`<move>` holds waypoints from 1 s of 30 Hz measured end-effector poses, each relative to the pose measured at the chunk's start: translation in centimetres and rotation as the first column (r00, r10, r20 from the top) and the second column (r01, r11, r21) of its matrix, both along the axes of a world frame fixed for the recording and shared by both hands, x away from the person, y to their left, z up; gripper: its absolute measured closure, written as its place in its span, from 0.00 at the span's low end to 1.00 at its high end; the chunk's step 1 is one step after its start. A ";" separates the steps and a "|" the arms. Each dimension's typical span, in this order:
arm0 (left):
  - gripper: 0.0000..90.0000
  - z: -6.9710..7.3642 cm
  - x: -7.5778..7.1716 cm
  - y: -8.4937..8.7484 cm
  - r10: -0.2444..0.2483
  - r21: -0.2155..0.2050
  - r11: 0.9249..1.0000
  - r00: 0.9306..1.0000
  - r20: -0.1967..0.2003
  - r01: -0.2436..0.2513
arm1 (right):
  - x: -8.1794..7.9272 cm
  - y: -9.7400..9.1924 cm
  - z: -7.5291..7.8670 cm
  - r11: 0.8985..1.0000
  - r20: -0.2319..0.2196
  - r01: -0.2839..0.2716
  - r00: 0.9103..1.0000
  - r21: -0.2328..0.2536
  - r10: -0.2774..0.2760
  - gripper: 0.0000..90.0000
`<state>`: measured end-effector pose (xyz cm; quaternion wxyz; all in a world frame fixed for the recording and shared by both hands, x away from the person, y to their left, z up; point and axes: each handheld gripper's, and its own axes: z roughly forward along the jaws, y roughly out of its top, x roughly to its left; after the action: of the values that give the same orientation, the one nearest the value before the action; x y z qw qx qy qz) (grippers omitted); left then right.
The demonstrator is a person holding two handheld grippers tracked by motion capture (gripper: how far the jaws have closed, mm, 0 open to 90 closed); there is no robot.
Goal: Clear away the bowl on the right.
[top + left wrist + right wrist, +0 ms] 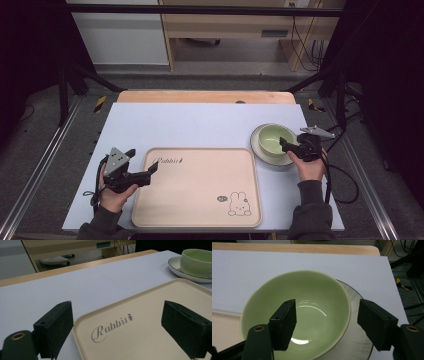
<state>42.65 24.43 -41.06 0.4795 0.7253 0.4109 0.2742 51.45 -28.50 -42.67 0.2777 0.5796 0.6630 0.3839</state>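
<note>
Pale green glazed ceramic sits between my right gripper's two black pads: I hold it over the near rim of a green bowl, one jaw inside the bowl, the other outside its wall above the plate. The jaws are parted and not yet pressing on the rim; the wall stands in the gap between them without being held.

The bowl rests on a white plate with a thin dark edge. Taking the bowl as the landmark: the plate lies directly beneath it, and a beige tray printed with a rabbit and the word "Rabbit" lies just beside it on my left, close to the plate's edge. My left gripper waits at the tray's far-left edge, well apart from the bowl, its jaws wide open and holding nothing, one jaw over the tray's corner. Everything stands on a white sheet covering a wooden table.

Risks, as I judge them: the glaze looks smooth, so a shallow pinch on the rim could slip and drop the bowl back onto the plate. The outer jaw hangs near the plate and could catch or drag it. Lifting by one side could tip the bowl.
</note>
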 end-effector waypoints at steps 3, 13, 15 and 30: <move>0.11 0.0 0.0 0.1 0.004 -0.002 1.000 1.000 0.000 -0.004 | 0.3 -0.1 -0.2 1.000 -0.023 0.016 1.000 0.004 -0.016 0.38; 0.12 -0.1 0.1 0.1 0.004 0.000 1.000 1.000 -0.003 -0.004 | 1.3 -0.4 -1.1 0.999 -0.088 0.045 0.995 -0.012 -0.045 0.50; 0.12 -0.1 0.1 0.1 0.004 -0.001 1.000 1.000 -0.002 -0.004 | 1.5 -0.5 -1.2 0.999 -0.105 0.045 0.993 -0.014 -0.046 0.52; 0.12 -0.2 0.1 0.1 0.004 0.004 1.000 1.000 -0.007 -0.004 | 2.6 -0.5 -1.9 0.997 -0.195 0.069 0.978 -0.022 -0.072 0.71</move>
<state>42.79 24.49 -41.27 0.4761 0.7263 0.4136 0.2734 54.09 -29.00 -44.60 0.2290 0.6356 0.6689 0.3101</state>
